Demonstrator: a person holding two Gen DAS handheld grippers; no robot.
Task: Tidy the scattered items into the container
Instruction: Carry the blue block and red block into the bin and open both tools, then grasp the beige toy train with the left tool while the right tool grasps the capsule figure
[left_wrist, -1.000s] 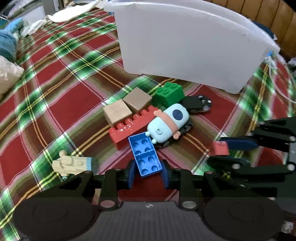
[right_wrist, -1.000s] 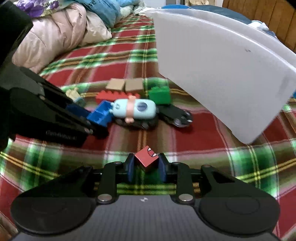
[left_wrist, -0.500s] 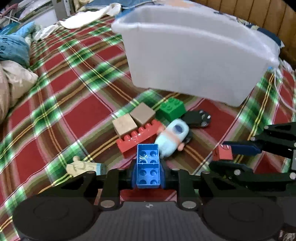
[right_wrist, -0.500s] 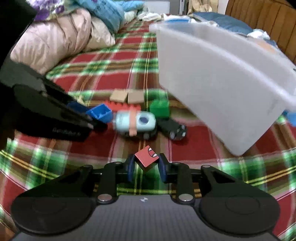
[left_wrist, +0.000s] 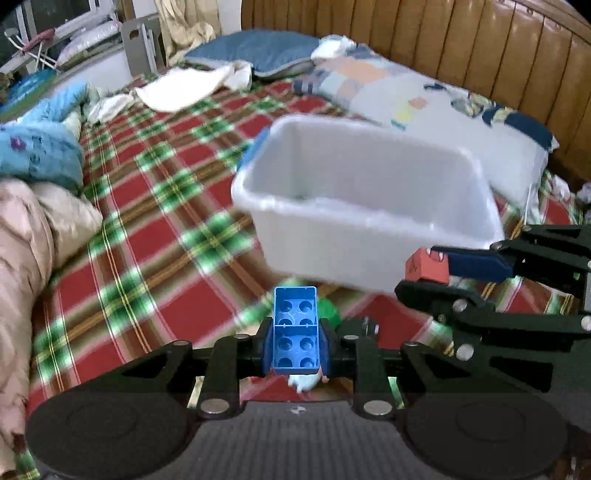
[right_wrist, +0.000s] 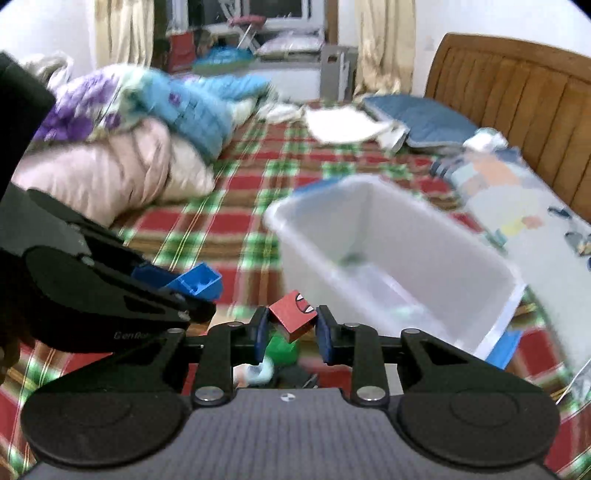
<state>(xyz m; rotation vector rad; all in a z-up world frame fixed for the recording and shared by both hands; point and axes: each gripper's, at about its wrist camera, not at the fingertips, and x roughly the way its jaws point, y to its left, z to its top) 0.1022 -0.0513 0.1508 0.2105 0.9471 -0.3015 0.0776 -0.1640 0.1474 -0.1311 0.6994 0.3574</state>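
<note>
My left gripper (left_wrist: 294, 341) is shut on a blue building brick (left_wrist: 295, 325), held up in the air with its hollow underside facing the camera. My right gripper (right_wrist: 291, 328) is shut on a small red cube (right_wrist: 293, 314) with a toothy mouth printed on it. Each gripper also appears in the other view: the red cube (left_wrist: 426, 266) at the right, the blue brick (right_wrist: 195, 282) at the left. The white plastic bin (left_wrist: 373, 206) stands ahead on the plaid bedspread, and its inside looks bare. A green brick (left_wrist: 328, 312) and a light blue toy (right_wrist: 258, 371) peek out below the fingers.
The plaid bedspread (left_wrist: 147, 229) stretches left of the bin. Folded quilts (right_wrist: 110, 166) lie at the left, pillows (left_wrist: 424, 99) and a wooden headboard (left_wrist: 443, 40) behind the bin. A blue lid edge (right_wrist: 504, 349) shows under the bin's near corner.
Both grippers have risen with their pieces, so the bin's open top now shows. The left gripper closed on the blue brick and lifted it off the bed. The remaining toys have dropped under the fingers.
</note>
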